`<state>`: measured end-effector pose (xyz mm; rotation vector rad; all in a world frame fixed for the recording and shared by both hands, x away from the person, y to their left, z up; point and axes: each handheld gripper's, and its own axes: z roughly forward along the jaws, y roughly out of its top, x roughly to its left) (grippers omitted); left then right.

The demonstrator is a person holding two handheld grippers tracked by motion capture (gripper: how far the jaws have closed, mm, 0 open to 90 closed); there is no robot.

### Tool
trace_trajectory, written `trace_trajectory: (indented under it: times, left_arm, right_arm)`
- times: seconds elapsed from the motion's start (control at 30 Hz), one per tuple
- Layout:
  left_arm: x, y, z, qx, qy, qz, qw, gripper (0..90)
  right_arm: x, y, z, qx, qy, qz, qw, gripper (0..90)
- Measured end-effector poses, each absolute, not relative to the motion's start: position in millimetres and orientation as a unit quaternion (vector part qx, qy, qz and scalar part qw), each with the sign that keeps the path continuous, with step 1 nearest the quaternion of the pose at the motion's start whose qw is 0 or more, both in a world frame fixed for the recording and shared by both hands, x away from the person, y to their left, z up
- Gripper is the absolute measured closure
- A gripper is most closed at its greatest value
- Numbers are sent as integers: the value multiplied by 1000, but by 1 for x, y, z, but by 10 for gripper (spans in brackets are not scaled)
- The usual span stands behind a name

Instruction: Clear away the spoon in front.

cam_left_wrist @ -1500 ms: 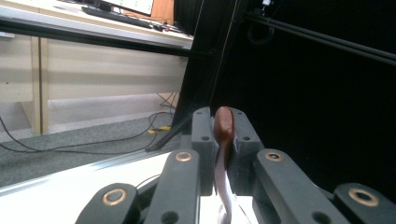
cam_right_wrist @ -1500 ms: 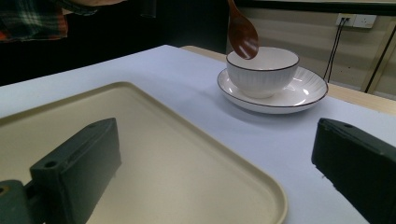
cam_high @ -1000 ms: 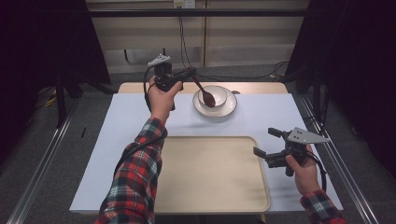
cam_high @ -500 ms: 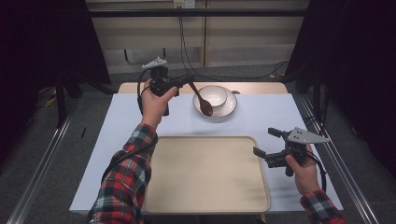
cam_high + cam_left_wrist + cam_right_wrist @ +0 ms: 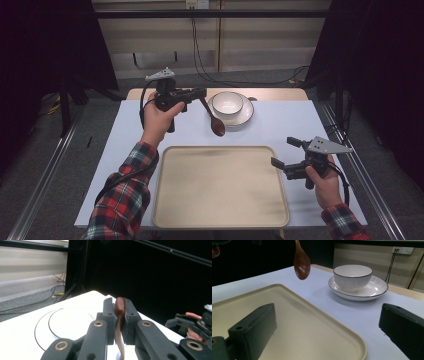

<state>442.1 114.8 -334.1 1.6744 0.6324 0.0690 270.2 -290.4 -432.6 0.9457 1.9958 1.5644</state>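
Observation:
My left gripper (image 5: 200, 94) is held above the far left of the table, shut on the handle of a brown wooden spoon (image 5: 216, 125). The spoon hangs down with its bowl end over the white cloth, between the plate and the tray. In the left gripper view the jaws pinch the spoon handle (image 5: 119, 308). A white bowl (image 5: 228, 102) stands on a white plate (image 5: 246, 116) just right of the spoon. My right gripper (image 5: 284, 154) stands open at the tray's right edge, with nothing between its jaws. The spoon (image 5: 302, 263) hangs above the tray's far corner in the right gripper view.
A large beige tray (image 5: 220, 185) lies at the near middle of the white-covered table (image 5: 300, 125). In the right gripper view the bowl (image 5: 352, 277) and plate (image 5: 374, 291) sit beyond the tray (image 5: 299, 327). Metal rails run along both sides of the table.
My left gripper has lifted the spoon out of the bowl and carried it left and nearer, so it now hangs beside the plate. The right gripper has stayed put.

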Motion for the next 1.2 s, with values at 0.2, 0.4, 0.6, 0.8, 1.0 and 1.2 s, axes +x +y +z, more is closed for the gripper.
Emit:
trace_trajectory:
  times: [0.2, 0.4, 0.6, 0.8, 1.0, 1.2]
  left_arm:
    - [432, 120, -336, 739, 269, 26, 617, 835]
    - [425, 128, -341, 736, 272, 12, 620, 834]
    - [418, 132, -344, 740, 270, 10, 616, 834]
    - [411, 133, -346, 746, 263, 4, 612, 834]
    - [404, 133, -347, 748, 257, -4, 612, 834]
    - [397, 133, -351, 754, 250, -10, 607, 834]
  right_arm:
    - [271, -290, -433, 337, 722, 563, 218, 9]
    - [271, -289, -433, 340, 722, 562, 217, 8]
    - [271, -289, -433, 342, 720, 563, 217, 9]
    - [271, -289, -433, 342, 720, 563, 217, 9]
    - [271, -289, -434, 340, 723, 562, 217, 9]
    - [271, -289, -433, 342, 720, 563, 217, 9]
